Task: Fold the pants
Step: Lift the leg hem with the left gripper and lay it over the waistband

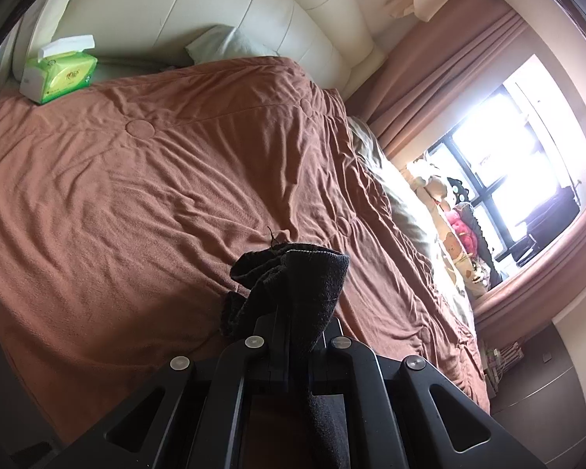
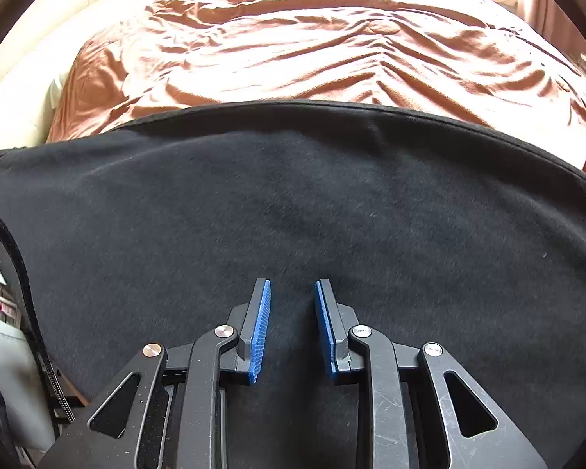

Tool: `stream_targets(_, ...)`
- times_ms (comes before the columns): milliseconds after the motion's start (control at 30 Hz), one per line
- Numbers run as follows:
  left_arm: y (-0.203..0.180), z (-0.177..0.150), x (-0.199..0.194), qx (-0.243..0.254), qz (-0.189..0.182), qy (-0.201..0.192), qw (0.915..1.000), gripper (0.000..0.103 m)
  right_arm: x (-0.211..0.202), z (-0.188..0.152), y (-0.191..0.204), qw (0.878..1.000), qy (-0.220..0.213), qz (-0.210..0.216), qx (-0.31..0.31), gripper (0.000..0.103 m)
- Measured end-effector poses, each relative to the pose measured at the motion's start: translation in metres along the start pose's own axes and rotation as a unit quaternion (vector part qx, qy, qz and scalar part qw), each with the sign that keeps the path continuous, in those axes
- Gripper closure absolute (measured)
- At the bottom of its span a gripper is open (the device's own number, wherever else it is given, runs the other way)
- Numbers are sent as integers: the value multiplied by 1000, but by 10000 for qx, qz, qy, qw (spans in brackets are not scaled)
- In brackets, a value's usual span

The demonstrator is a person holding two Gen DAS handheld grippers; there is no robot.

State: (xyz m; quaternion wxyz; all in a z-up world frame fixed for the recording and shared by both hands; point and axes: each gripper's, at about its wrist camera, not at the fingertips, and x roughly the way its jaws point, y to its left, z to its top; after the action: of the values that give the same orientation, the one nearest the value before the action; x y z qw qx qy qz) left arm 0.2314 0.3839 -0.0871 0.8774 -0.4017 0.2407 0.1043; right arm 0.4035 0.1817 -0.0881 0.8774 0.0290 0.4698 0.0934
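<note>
The black pants (image 2: 293, 203) lie spread flat over the near part of the brown bedspread (image 2: 293, 47) and fill the lower half of the right wrist view. My right gripper (image 2: 293, 285) hovers just over that cloth. Its blue pads (image 2: 259, 328) stand a narrow gap apart with nothing pinched between them. In the left wrist view a bunched end of the black pants (image 1: 293, 273) sticks up out of my left gripper (image 1: 297, 312), which is shut on it. The cloth hides the left fingertips and hangs down between the jaws.
A green tissue box (image 1: 58, 74) sits on the brown bedspread (image 1: 136, 195) near a white pillow (image 1: 222, 43) and the cream headboard (image 1: 215, 0). Stuffed toys (image 1: 457, 226) line the window sill beside pink curtains (image 1: 441, 78). A zipper edge (image 2: 39, 332) runs along the pants' left side.
</note>
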Motion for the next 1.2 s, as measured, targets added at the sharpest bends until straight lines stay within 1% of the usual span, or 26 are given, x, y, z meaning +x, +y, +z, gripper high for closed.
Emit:
stream_targets(167,13,-5,6,-108,98,45,9999,97,19,29,-11,9997,106,-158,181,81)
stream_targets(367,22,-10,5,-153,73,19,9999,97,39,58,-17,9992,147,-286,230,81)
stream_targets(533,22,-13,4,-202,52,-39,9998,97,50,76,-19,9988,98,-370,300,81)
stream_targets(633,20,-12,3,-287,-6,-41,9996,97,56,81,-18,9987,152,-397,277,81)
stream_targets(700,16,-10,0,-258,-62,-58,9996,97,54,78,-16,9988,175,-359,272,81)
stream_targets(767,9,-8,-3,-207,-114,-77,9997,97,51,72,-12,9992,246,-200,242,84)
stream_targets(867,-4,-4,-5,-136,-207,-91,9997,97,47,55,-5,9994,310,-94,111,85)
stream_targets(1200,-73,13,-16,352,-590,-214,9974,98,14,0,1,9976,338,562,198,85)
